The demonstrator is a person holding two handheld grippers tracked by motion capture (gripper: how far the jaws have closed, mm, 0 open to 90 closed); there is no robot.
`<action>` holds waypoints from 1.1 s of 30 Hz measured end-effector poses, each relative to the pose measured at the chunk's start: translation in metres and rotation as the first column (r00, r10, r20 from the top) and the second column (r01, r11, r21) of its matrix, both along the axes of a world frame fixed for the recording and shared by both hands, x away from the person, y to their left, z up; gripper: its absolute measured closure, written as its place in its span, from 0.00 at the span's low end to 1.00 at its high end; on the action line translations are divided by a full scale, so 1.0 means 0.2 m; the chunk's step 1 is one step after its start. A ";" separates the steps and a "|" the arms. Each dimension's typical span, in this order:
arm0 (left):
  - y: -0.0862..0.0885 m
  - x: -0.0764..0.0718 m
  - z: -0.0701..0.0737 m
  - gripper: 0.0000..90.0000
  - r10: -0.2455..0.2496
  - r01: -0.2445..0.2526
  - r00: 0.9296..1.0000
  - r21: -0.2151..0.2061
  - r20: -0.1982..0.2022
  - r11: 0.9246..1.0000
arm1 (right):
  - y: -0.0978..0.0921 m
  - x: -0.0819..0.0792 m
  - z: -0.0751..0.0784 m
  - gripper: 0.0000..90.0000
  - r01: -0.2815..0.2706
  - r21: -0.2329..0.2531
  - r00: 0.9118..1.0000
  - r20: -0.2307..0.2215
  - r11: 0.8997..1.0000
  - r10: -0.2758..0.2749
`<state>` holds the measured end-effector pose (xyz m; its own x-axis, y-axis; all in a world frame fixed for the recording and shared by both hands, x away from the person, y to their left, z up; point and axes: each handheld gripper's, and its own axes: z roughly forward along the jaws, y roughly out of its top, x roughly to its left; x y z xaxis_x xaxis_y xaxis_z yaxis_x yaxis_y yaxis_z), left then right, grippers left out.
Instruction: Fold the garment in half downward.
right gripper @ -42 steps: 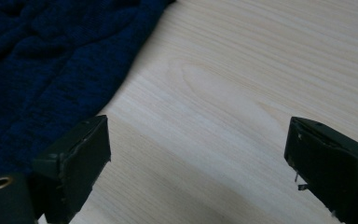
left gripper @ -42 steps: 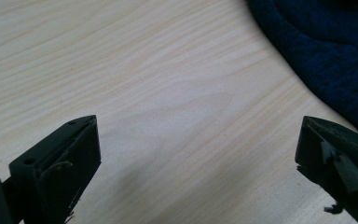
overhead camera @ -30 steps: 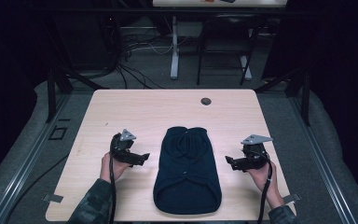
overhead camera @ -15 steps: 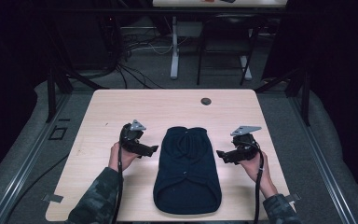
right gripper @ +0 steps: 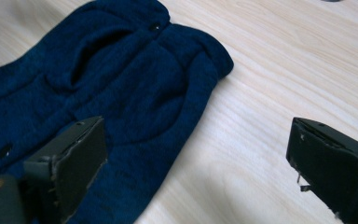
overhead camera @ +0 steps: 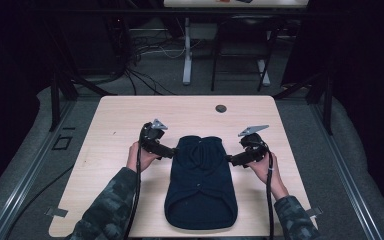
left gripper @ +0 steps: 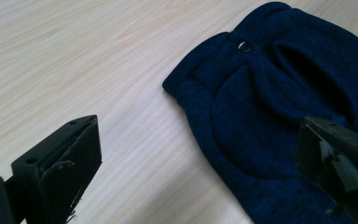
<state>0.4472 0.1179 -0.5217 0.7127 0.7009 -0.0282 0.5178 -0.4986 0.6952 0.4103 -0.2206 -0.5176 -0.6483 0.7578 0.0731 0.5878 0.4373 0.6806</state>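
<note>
Navy knitted garment [overhead camera: 200,182] lies flat on the pale wooden tabletop [overhead camera: 115,125], its long axis running away from the person, narrow collar end farthest, wide hem nearest. A small metal snap [left gripper: 244,45] sits close to the collar edge.

Left tool [overhead camera: 169,152]: released, jaws spread wide. It sits just beside the garment's upper left edge and points inward at it. In the left gripper view, one jaw is over bare wood and the other over the cloth, so the edge and shoulder corner fall between them. No cloth is gripped.

Right tool [overhead camera: 231,160]: also released, jaws wide apart. It sits just beside the opposite upper edge and points inward. In the right gripper view, the garment's edge runs between the jaws, with the shoulder corner [right gripper: 223,65] ahead of them. Nothing is held.

Both tools flank the garment across its width at roughly the same station, near the collar end. Neither is clearly the nearer.

Judgement: a two-sided pick-up of the upper edges appears to be in preparation. Each tool would need to advance inward and lower until one jaw slips under the cloth.

A small dark disc [overhead camera: 221,108] lies well beyond both tools, near the far edge.
</note>
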 end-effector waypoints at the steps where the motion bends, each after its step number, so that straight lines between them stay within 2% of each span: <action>1: 0.00 0.00 0.00 0.02 0.000 0.000 1.000 0.000 0.000 1.000 | 0.00 0.00 0.00 0.03 0.000 0.000 1.000 0.000 1.000 0.000; 5: -0.04 0.03 -0.02 0.01 -0.019 0.019 0.999 0.008 -0.034 1.000 | 0.02 0.05 -0.01 0.00 -0.002 0.034 1.000 -0.029 0.999 0.003; 7: -0.05 0.06 -0.03 0.00 -0.008 0.008 0.999 -0.010 -0.051 1.000 | 0.05 0.07 -0.02 0.00 -0.006 0.015 0.999 -0.032 1.000 0.007; 10: -0.06 0.07 -0.04 0.00 0.002 -0.003 0.999 -0.021 -0.049 1.000 | 0.07 0.09 -0.01 0.00 -0.002 0.017 0.999 -0.035 1.000 0.003; 12: -0.06 0.09 -0.05 0.00 0.011 -0.012 0.999 -0.020 -0.049 1.000 | 0.09 0.11 -0.02 0.01 0.009 0.001 1.000 -0.017 1.000 -0.009; 13: -0.07 0.10 -0.05 0.00 0.013 -0.014 0.998 -0.019 -0.053 1.000 | 0.11 0.13 -0.02 0.02 0.006 0.003 0.999 -0.042 1.000 -0.005; 18: -0.09 0.15 -0.08 0.00 0.032 -0.034 0.995 -0.022 -0.090 0.999 | 0.14 0.18 -0.04 0.05 0.006 -0.005 0.999 -0.045 1.000 -0.006; 19: -0.10 0.17 -0.09 0.00 0.031 -0.032 0.995 -0.008 -0.098 0.999 | 0.15 0.20 -0.05 0.09 0.022 -0.008 0.999 -0.043 1.000 -0.023; 21: -0.11 0.18 -0.10 0.00 0.033 -0.034 0.994 -0.003 -0.104 0.999 | 0.15 0.22 -0.06 0.11 0.021 0.000 0.998 -0.051 1.000 -0.021; 22: -0.11 0.19 -0.10 0.01 0.029 -0.029 0.993 0.002 -0.114 1.000 | 0.15 0.25 -0.06 0.15 0.032 0.013 0.996 -0.083 0.999 -0.031; 24: -0.13 0.21 -0.11 0.01 0.032 -0.031 0.992 0.010 -0.122 0.999 | 0.15 0.26 -0.07 0.16 0.039 0.021 0.995 -0.088 0.999 -0.037; 25: -0.13 0.22 -0.11 0.01 0.037 -0.035 0.992 0.013 -0.125 0.999 | 0.15 0.28 -0.07 0.19 0.045 0.016 0.994 -0.100 0.999 -0.043; 26: -0.14 0.23 -0.11 0.02 0.039 -0.037 0.991 0.015 -0.129 0.999 | 0.16 0.28 -0.07 0.22 0.055 0.005 0.995 -0.081 0.998 -0.055; 28: -0.15 0.24 -0.12 0.03 0.079 -0.074 0.991 0.047 -0.106 0.996 | 0.18 0.30 -0.09 0.27 0.055 -0.028 0.995 -0.076 0.998 -0.057; 30: -0.17 0.26 -0.14 0.05 0.098 -0.091 0.989 0.065 -0.111 0.994 | 0.20 0.32 -0.13 0.32 0.060 -0.064 0.995 -0.080 0.996 -0.065; 31: -0.19 0.28 -0.15 0.05 0.101 -0.093 0.989 0.077 -0.112 0.993 | 0.20 0.33 -0.14 0.33 0.067 -0.064 0.995 -0.076 0.996 -0.072; 33: -0.20 0.28 -0.15 0.07 0.102 -0.094 0.988 0.074 -0.115 0.993 | 0.20 0.34 -0.15 0.34 0.067 -0.064 0.994 -0.081 0.996 -0.073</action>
<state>0.5034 0.0780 -0.5519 0.6348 0.7705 -0.0579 0.6430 -0.4853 0.5924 0.4775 -0.1804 -0.5472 -0.5872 0.8059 0.0765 0.6720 0.4326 0.6011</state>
